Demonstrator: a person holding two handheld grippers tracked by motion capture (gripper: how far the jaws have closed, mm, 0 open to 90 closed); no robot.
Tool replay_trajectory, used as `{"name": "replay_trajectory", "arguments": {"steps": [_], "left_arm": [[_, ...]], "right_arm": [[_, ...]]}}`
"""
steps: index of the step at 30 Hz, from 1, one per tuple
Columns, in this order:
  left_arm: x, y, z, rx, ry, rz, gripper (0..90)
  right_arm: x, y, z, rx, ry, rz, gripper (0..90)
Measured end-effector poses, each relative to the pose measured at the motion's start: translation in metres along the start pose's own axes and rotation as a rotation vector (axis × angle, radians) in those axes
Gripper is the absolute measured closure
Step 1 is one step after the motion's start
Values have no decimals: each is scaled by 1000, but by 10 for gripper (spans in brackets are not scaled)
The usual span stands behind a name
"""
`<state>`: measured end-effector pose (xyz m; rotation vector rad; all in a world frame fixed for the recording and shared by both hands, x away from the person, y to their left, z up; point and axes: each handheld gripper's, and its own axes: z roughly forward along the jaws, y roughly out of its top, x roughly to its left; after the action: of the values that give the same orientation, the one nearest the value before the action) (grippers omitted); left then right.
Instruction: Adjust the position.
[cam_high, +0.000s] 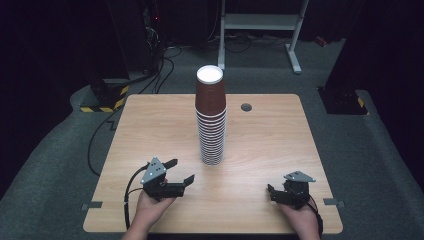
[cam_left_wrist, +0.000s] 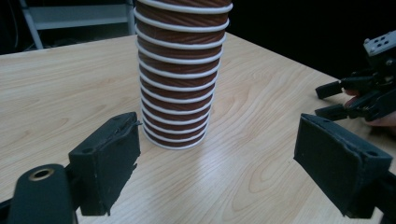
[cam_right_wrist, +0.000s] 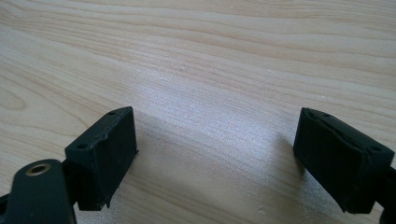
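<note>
Standing upright at the middle of the wooden table (cam_high: 150, 120), one stack of paper cups (cam_high: 211, 117): long axis vertical, every cup inverted with its mouth down, the closed white base of the topmost cup facing up. Outer walls reddish brown with a faint spiral ribbing, seen close in the left gripper view (cam_left_wrist: 180, 70); each rolled rim is white, so the lower part of the column reads as tight brown and white bands, while the uppermost cup shows its full plain wall. The column narrows slightly toward the top and leans a little. Nothing touches it. Left gripper (cam_high: 176, 171): held in the person's left hand (cam_high: 150, 207) near the front edge, left of the stack and apart from it, aimed toward the stack's foot; jaws spread, nothing between them, the stack's base visible beyond the gap in the gripper's own view. Right gripper (cam_high: 271, 192): held in the right hand (cam_high: 302, 220) at the front right, well apart from the stack, angled toward bare tabletop; jaws spread wide, nothing between them. Small dark grommet (cam_high: 246, 107) set in the table behind and right of the stack.
</note>
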<state>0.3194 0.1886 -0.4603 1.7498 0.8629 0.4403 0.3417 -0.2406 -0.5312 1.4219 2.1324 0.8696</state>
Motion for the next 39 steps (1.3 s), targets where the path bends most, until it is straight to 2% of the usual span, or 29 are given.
{"name": "replay_trajectory", "arguments": {"steps": [3, 7, 10, 12, 16, 21, 25, 39], "left_arm": [[-4, 11, 2, 10, -9, 11, 130], [-9, 21, 1, -6, -30, 16, 102], [-6, 27, 1, -7, -44, -3, 94], [-4, 32, 2, -10, -32, 5, 94], [-2, 41, -2, -52, -14, 5, 95], [-4, 51, -8, -77, -1, 18, 99], [-3, 57, -8, -81, 19, 37, 101], [4, 81, -8, -112, 33, 40, 101]], "right_arm": [[0, 0, 0, 1, -1, 2, 130], [0, 0, 0, 1, -1, 2, 130], [0, 0, 0, 1, -3, 0, 132], [0, 0, 0, 0, -3, 1, 132], [0, 1, 1, 2, 1, 0, 132], [0, 1, 1, 1, -5, 1, 134], [0, 2, 2, -1, -1, -3, 134], [0, 2, 2, -1, -2, -3, 139]]}}
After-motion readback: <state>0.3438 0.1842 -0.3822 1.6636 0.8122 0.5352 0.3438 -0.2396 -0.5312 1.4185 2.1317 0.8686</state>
